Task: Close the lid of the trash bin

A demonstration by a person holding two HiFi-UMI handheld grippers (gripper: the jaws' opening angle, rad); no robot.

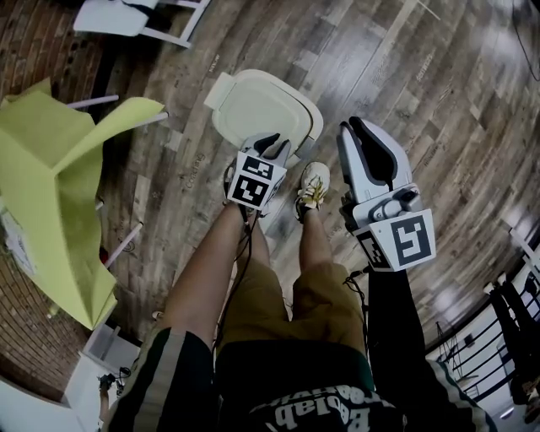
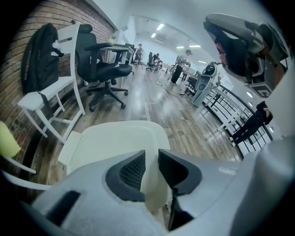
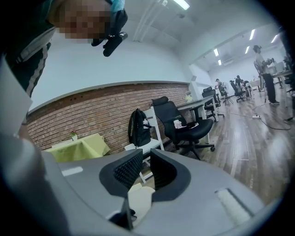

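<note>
The trash bin stands on the wooden floor in front of the person's feet, and its cream lid (image 1: pixel 257 105) lies flat across the top. My left gripper (image 1: pixel 272 143) points steeply down at the lid's near edge. In the left gripper view the lid (image 2: pixel 115 143) fills the middle, and my left gripper (image 2: pixel 151 168) has its jaws apart, with the lid's near edge showing in the gap and no pad pressing on it. My right gripper (image 1: pixel 359 126) hangs in the air to the right of the bin. In its own view my right gripper (image 3: pixel 146 168) has a narrow gap holding nothing, with the lid (image 3: pixel 138 198) low behind it.
A table under a yellow-green cloth (image 1: pixel 51 186) stands at the left, and a white chair (image 1: pixel 135 17) is beyond it. The person's shoe (image 1: pixel 314 184) sits right beside the bin. A black office chair (image 2: pixel 103 64) and a white chair with a backpack (image 2: pixel 46 92) stand by the brick wall. A black railing (image 1: pixel 506 312) runs at the right.
</note>
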